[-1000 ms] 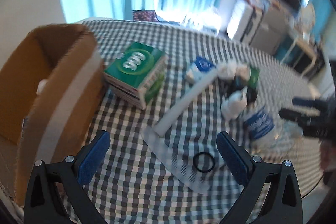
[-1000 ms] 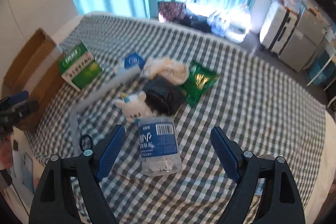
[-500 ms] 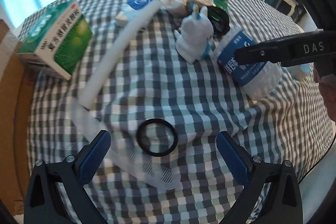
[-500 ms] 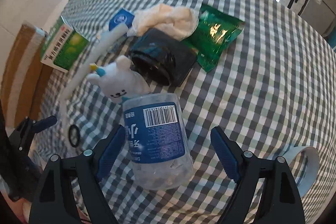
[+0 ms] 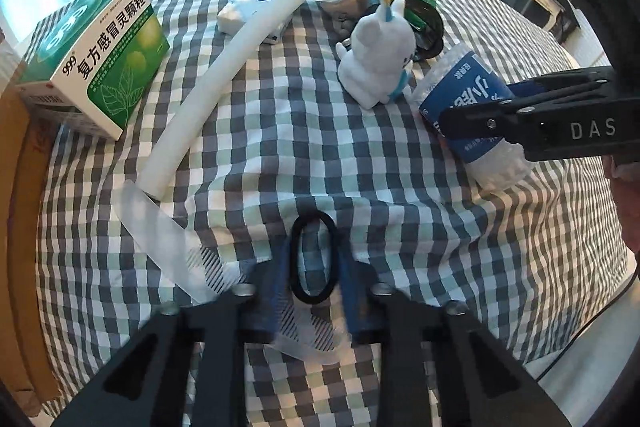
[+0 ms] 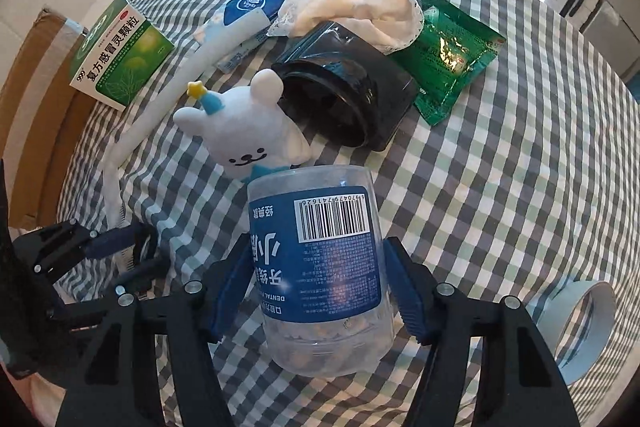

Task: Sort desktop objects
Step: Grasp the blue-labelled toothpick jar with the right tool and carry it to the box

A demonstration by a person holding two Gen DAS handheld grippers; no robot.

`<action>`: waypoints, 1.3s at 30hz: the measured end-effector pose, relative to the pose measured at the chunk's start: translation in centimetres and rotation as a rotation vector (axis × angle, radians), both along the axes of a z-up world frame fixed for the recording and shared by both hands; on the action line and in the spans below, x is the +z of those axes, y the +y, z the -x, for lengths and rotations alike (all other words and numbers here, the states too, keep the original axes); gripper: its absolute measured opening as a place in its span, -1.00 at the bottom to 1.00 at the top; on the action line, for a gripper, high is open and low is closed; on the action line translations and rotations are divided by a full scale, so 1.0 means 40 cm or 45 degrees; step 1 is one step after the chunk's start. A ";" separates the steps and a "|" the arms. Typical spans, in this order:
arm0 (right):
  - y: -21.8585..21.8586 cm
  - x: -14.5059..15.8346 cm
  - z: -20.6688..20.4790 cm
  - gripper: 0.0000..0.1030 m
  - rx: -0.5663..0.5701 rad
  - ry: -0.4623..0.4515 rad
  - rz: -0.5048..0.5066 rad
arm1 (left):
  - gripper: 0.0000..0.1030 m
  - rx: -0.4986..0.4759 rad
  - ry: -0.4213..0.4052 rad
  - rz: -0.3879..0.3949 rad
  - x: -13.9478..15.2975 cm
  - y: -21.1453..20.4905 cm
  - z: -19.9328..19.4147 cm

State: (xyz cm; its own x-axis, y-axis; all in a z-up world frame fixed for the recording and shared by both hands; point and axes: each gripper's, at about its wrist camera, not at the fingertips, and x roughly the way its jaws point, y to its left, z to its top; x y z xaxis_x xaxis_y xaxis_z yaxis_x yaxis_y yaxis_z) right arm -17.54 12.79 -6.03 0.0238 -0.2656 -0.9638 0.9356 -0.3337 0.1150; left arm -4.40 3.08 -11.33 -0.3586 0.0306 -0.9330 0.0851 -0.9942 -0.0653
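My left gripper (image 5: 314,267) is shut on a black hair tie (image 5: 313,257), squeezed into a narrow oval on the checkered cloth (image 5: 280,131). It rests over the clear comb (image 5: 188,267). My right gripper (image 6: 318,279) is shut on a clear jar with a blue label (image 6: 316,263), lying on its side; the jar also shows in the left wrist view (image 5: 468,115). The left gripper shows at the lower left of the right wrist view (image 6: 120,251).
A white plush bear (image 6: 248,139), black jar (image 6: 352,95), green packet (image 6: 448,51), crumpled tissue (image 6: 352,7), tissue pack (image 6: 248,11), white tube (image 5: 224,79) and green medicine box (image 5: 96,59) lie on the cloth. A cardboard box (image 6: 36,99) stands left. A tape roll (image 6: 584,331) lies right.
Both grippers dropped toward the table and closed: the left on the hair tie, the right on the blue-labelled jar.
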 end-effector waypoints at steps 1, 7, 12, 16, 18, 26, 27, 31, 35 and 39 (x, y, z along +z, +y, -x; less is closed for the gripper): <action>0.001 0.001 -0.002 0.25 -0.001 -0.003 0.000 | -0.77 -0.003 0.000 -0.002 0.002 0.003 0.000; -0.004 -0.001 -0.045 0.24 -0.012 -0.013 0.014 | -0.89 0.014 0.033 0.023 0.028 0.023 -0.004; 0.020 0.025 -0.052 0.23 -0.032 -0.054 0.077 | -0.89 0.043 0.029 -0.020 0.061 -0.003 0.000; 0.020 0.023 -0.045 0.23 -0.045 -0.081 0.080 | -0.89 0.104 0.047 -0.042 0.078 -0.026 0.005; 0.021 0.025 -0.051 0.23 -0.053 -0.084 0.085 | -0.89 0.126 0.070 -0.052 0.091 -0.039 0.003; 0.035 0.056 -0.041 0.22 -0.096 -0.170 0.160 | -0.89 0.196 0.185 0.001 0.165 -0.111 0.003; 0.037 0.059 -0.041 0.22 -0.104 -0.165 0.168 | -0.89 0.211 0.205 0.024 0.173 -0.125 0.001; 0.045 0.073 -0.043 0.22 -0.126 -0.157 0.201 | -0.89 0.281 0.261 0.068 0.196 -0.176 -0.006; 0.059 0.112 -0.055 0.22 -0.144 -0.120 0.269 | -0.89 0.344 0.318 0.081 0.233 -0.214 -0.003; 0.069 0.181 -0.079 0.22 -0.117 -0.124 0.391 | -0.89 0.397 0.374 0.087 0.275 -0.257 -0.016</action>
